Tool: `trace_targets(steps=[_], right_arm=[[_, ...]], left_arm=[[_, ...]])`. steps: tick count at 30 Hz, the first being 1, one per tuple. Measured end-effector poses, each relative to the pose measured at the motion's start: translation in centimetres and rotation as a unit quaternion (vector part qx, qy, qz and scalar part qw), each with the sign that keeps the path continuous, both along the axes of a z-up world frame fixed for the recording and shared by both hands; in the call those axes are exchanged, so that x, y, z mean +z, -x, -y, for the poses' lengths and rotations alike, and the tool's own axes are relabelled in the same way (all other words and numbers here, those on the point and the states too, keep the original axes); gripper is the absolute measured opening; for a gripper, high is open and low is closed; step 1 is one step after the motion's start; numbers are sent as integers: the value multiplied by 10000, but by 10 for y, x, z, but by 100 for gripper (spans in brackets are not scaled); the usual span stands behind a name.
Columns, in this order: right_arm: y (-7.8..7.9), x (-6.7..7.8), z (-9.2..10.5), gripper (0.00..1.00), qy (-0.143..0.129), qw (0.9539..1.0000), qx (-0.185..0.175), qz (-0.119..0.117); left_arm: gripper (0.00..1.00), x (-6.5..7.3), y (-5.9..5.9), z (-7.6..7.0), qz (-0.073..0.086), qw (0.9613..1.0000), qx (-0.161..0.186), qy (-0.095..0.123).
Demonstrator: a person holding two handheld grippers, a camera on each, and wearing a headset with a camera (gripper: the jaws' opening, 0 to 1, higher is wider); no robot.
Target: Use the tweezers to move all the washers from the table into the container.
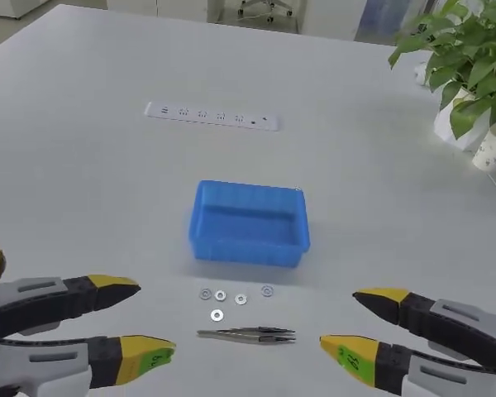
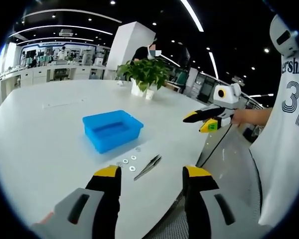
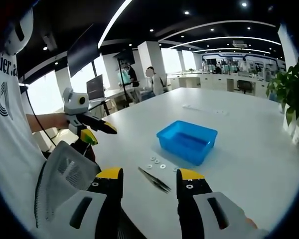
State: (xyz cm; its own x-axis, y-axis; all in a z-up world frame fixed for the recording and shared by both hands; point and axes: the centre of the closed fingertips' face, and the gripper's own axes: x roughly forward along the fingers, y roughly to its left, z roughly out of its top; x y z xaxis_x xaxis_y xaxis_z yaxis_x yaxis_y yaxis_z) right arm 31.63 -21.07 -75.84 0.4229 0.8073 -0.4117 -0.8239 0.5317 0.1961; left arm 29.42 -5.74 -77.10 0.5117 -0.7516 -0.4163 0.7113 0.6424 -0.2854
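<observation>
Head view: my left gripper (image 1: 156, 318) and right gripper (image 1: 339, 318) hover empty, fingers apart, either side of the tweezers (image 1: 246, 334). These lie flat on the desk (image 1: 91, 190) just beside five washers (image 1: 221, 295), near the blue container (image 1: 246, 250). I judge a clumsy pickup could skid the thin tweezers into the washers and scatter them.

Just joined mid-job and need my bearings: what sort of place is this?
Likely an open-plan office or showroom: a large white table with a power strip and potted plant, rows of desks behind, strip lights overhead.
</observation>
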Motion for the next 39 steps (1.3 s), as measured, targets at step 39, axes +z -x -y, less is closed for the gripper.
trace_targets(steps=[39], right_arm=[[-17, -96, -55, 33, 1816, 9576, 2192, 439]], left_arm=[[37, -84, -31, 41, -61, 9878, -1151, -1049]])
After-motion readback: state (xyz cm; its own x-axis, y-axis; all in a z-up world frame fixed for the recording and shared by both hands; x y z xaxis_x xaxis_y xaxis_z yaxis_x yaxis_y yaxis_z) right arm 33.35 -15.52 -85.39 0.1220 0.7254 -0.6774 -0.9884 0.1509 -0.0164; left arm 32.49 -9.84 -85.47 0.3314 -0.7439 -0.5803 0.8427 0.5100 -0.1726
